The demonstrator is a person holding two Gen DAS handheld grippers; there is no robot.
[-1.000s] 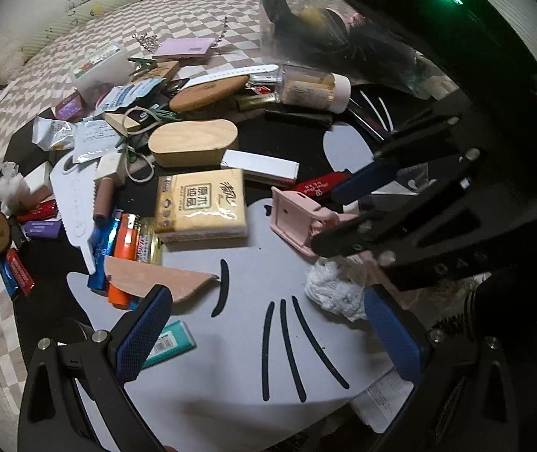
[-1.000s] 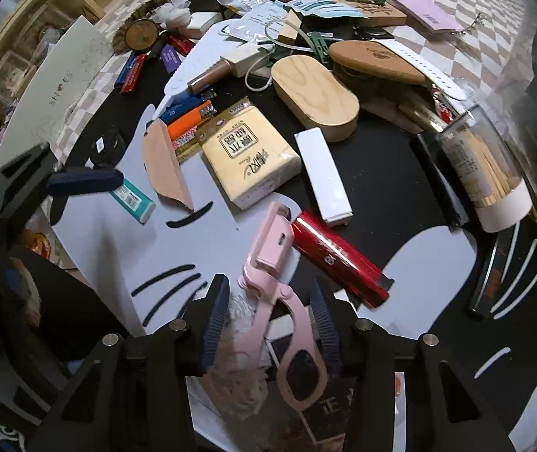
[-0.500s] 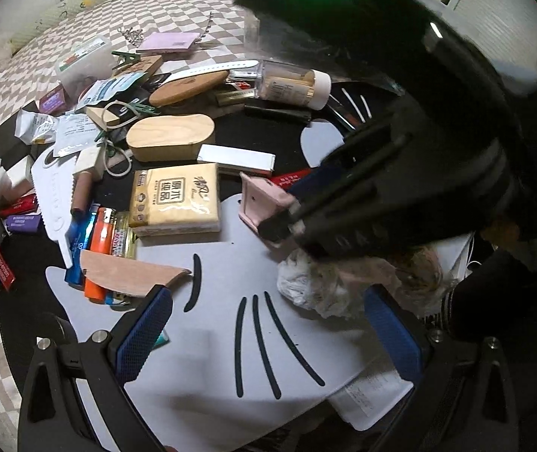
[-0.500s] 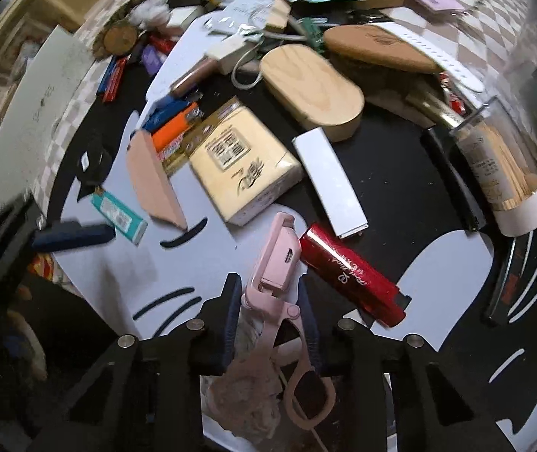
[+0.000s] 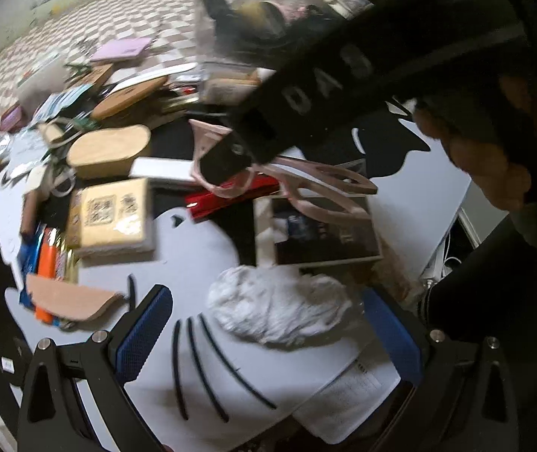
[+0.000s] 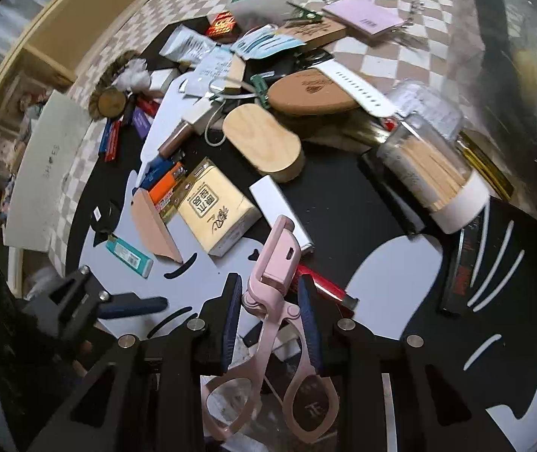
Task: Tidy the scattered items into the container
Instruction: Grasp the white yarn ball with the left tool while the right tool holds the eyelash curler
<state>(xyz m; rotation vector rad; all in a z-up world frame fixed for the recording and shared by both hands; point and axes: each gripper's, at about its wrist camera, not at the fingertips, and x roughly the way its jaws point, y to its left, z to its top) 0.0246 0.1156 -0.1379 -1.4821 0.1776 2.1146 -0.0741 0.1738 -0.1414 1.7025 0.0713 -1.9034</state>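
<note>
My right gripper (image 6: 270, 290) is shut on a pink scissor-handled eyelash curler (image 6: 278, 252) and holds it above the cat-face mat (image 6: 377, 263). In the left wrist view the same curler (image 5: 321, 180) hangs under the right gripper (image 5: 227, 158), clear of the mat. My left gripper (image 5: 266, 305) is open, with its blue pads on either side of a crumpled white tissue (image 5: 298, 320) lying on the mat. One of its fingers (image 6: 133, 303) shows at the left of the right wrist view. The clear plastic container (image 5: 231, 37) stands at the far side and holds dark items.
Scattered on the mat are a yellow tissue pack (image 5: 114, 214), an oval wooden box (image 5: 106, 150), a red tube (image 5: 231, 196), a framed card (image 5: 317, 229), lighters (image 5: 46, 256) and a toothpick jar (image 6: 430, 165). A checkered cloth (image 6: 362, 56) lies beyond.
The right gripper closed on the pink curler and lifted it off the mat. The left gripper shifted over the crumpled tissue, which now lies between its open fingers.
</note>
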